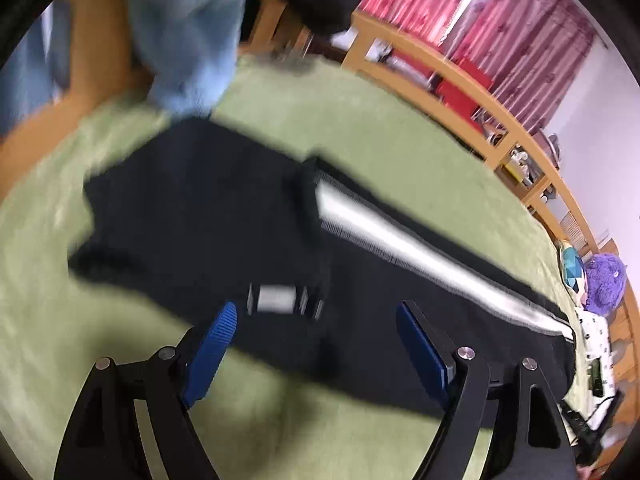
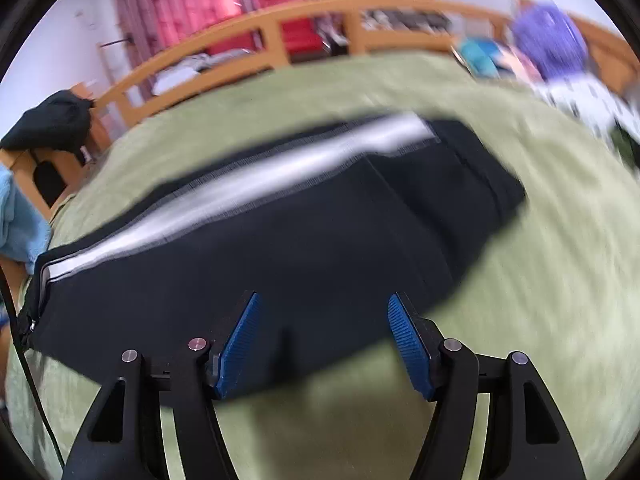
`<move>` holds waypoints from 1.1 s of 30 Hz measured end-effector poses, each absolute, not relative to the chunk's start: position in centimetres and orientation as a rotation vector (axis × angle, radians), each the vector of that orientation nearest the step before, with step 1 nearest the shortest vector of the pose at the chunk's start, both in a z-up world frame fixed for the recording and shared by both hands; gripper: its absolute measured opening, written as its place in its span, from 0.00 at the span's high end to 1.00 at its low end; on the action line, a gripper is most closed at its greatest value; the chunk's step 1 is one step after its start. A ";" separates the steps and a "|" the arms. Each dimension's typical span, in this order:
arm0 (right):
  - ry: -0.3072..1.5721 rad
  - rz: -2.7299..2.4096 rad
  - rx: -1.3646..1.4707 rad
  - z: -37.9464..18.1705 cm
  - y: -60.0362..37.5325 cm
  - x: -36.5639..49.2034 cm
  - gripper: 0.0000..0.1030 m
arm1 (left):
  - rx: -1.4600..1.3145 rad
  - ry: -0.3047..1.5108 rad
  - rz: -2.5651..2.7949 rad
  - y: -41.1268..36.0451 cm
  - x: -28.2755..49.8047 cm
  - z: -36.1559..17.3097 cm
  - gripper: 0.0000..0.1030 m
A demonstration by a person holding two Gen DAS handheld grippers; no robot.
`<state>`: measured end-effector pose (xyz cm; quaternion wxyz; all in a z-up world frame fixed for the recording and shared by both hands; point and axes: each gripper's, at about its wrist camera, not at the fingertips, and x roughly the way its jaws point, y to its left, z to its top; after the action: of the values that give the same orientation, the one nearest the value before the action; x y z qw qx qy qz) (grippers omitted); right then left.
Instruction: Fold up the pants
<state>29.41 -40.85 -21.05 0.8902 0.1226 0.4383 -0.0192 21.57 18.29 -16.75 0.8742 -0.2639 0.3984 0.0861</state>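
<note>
Pants point(image 1: 224, 216) lie flat on the green blanket point(image 1: 360, 128), black with a white stripe point(image 1: 400, 236) running along their far edge. From how they lie you can judge that the first fold is done: the two legs look stacked one on the other, lengthwise, so only one long dark band shows. In the left wrist view the band runs from far left to near right, and a small white label point(image 1: 275, 299) sits on the cloth just ahead of your left gripper point(image 1: 316, 336). In the right wrist view the same band stretches across the blanket, with the stripe on its far side.

Your left gripper stands with its jaws apart and nothing between the pads; the pants' near edge lies under and just beyond them. Your right gripper point(image 2: 325, 328) is the same: jaws apart, no cloth pinched, tips over the near edge of the pants. Whether either pad touches the fabric I cannot tell, since both views are blurred.

What is left, by my reading, is the crosswise folding: you have yet to bring one end over toward the other to shorten the band. Neither end is lifted or doubled over, so the pants are about halfway folded at best.
</note>
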 end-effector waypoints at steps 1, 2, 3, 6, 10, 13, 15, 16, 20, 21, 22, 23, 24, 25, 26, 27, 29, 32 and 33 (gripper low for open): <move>0.942 -0.045 0.307 -22.2 -41.7 29.2 0.36 | -0.575 0.857 0.175 18.2 21.2 -18.0 0.21; 0.963 -0.053 0.345 -23.0 -42.2 29.1 0.36 | -0.601 0.887 0.173 18.1 21.1 -19.5 0.21; 0.979 -0.064 0.384 -23.7 -42.8 29.2 0.36 | -0.624 0.904 0.175 18.1 21.1 -20.6 0.22; 0.932 -0.067 0.534 -24.9 -44.9 29.8 0.35 | -0.726 0.896 0.153 18.3 21.4 -23.1 0.22; 0.887 -0.075 0.659 -25.4 -46.5 32.1 0.31 | -0.787 0.820 0.147 18.5 22.9 -23.7 0.23; 0.846 -0.087 0.690 -25.6 -46.6 33.8 0.29 | -0.834 0.804 0.144 18.6 25.0 -24.0 0.23; 0.827 -0.104 0.693 -25.6 -46.3 34.5 0.30 | -0.871 0.790 0.174 18.8 25.9 -24.2 0.23; 0.812 -0.113 0.708 -25.8 -46.2 35.1 0.32 | -0.898 0.776 0.197 18.9 26.1 -24.3 0.24; 0.788 -0.145 0.777 -26.5 -46.1 36.1 0.75 | -0.855 0.779 0.290 18.5 26.3 -24.2 0.75; 0.783 -0.138 0.794 -26.6 -46.1 35.9 0.83 | -0.845 0.787 0.286 18.5 26.3 -24.2 0.80; 0.764 -0.129 0.805 -26.3 -46.3 35.4 0.85 | -0.848 0.794 0.268 18.6 26.1 -24.3 0.84; 0.750 -0.130 0.808 -25.8 -46.5 35.0 0.86 | -0.854 0.801 0.254 18.8 25.7 -24.2 0.87; 0.738 -0.124 0.815 -25.2 -46.5 34.1 0.87 | -0.861 0.800 0.246 18.9 25.3 -24.0 0.88; 0.729 -0.115 0.822 -24.5 -46.8 33.7 0.87 | -0.875 0.792 0.236 19.0 24.6 -23.6 0.89; 0.727 -0.111 0.820 -23.9 -46.9 33.0 0.87 | -0.882 0.785 0.226 19.0 23.8 -23.0 0.90; 0.733 -0.111 0.811 -23.3 -47.0 32.3 0.88 | -0.873 0.781 0.221 18.7 23.2 -22.4 0.90; 0.735 -0.110 0.780 -21.7 -47.2 29.8 0.88 | -0.836 0.771 0.202 17.9 21.4 -21.0 0.90; 0.732 -0.116 0.721 -19.7 -48.0 25.2 0.88 | -0.802 0.780 0.168 16.3 18.1 -19.5 0.90; 0.733 -0.118 0.717 -19.1 -48.9 23.4 0.88 | -0.799 0.793 0.159 15.6 16.6 -19.2 0.90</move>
<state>23.44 -48.86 -19.13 0.8698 0.3428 0.3503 -0.0565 16.58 15.61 -19.18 0.8426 -0.3785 0.3756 0.0752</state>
